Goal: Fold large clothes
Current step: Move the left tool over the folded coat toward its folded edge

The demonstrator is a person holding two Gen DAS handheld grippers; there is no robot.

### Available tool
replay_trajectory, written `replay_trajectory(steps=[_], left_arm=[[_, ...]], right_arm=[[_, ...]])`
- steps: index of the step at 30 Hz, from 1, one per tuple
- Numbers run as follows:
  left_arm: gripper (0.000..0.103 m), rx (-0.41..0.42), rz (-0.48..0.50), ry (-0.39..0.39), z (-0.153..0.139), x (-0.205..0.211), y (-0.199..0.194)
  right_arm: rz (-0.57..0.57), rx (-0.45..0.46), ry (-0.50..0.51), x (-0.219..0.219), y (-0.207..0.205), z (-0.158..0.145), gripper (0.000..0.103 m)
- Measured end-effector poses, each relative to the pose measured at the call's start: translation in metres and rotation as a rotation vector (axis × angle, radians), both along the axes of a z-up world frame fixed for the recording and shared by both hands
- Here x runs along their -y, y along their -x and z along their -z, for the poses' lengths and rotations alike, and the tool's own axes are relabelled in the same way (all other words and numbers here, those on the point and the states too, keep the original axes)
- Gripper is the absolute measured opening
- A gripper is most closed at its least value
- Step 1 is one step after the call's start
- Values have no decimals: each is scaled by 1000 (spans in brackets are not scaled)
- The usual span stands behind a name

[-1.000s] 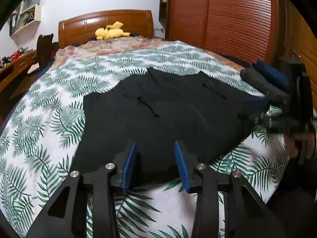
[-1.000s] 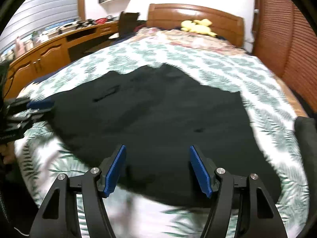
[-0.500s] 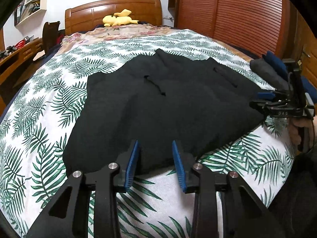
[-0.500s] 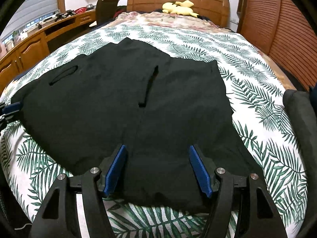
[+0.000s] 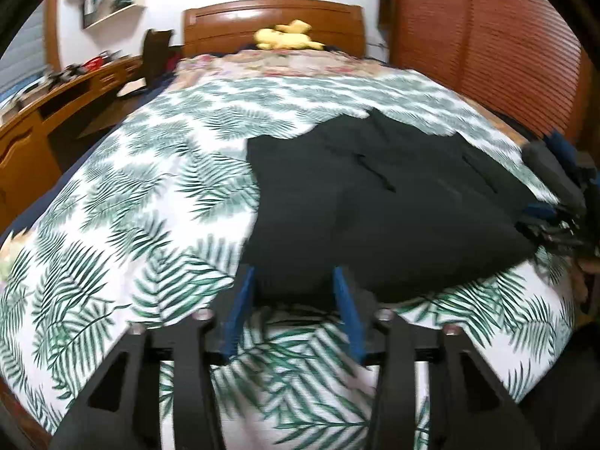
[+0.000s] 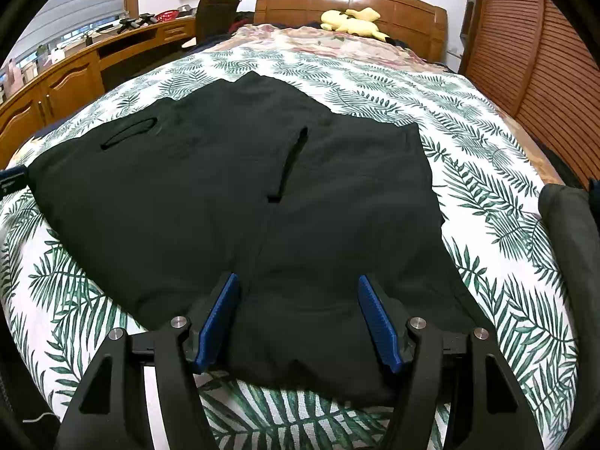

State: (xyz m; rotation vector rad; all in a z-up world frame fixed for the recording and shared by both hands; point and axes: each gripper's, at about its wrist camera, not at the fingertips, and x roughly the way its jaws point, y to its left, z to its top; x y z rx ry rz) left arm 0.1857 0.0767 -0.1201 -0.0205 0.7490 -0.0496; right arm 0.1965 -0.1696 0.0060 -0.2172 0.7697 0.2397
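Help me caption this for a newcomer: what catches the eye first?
A black garment lies spread flat across the near end of a bed covered in a green leaf-print bedspread. A yellow plush toy sits against the wooden headboard at the far end.

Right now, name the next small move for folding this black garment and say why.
Probably lower both grippers onto the near hem and close. The black garment lies flat on the bed; the left gripper, jaws just opening, and right gripper hold nothing.

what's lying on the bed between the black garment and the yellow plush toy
Only bedding: leaf-print cover, then floral fabric, between black garment and yellow plush toy, clearest in the right wrist view.
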Motion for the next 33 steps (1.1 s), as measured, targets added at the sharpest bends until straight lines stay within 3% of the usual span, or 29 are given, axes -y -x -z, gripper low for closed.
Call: replay_trajectory(steps=[8,18,26,30,33], left_arm=[[48,-78,-35,33,18,-17,-16],[48,-139,-29,8,35,-13,-23],[47,-144,-21,-23,37,-8,-23],[26,-163,21,-43,35,-2,-23],[17,-147,38,-80,27,4,-21]], right_arm=[[4,2,14,-5,2,-3,68],[20,28,-23,-6,4,-14,68],[-37,49,-68,-23,7,-22,68],[-115,40,-109,-37,8,-22,68],[-174,24,-114,-47,8,-17,68]])
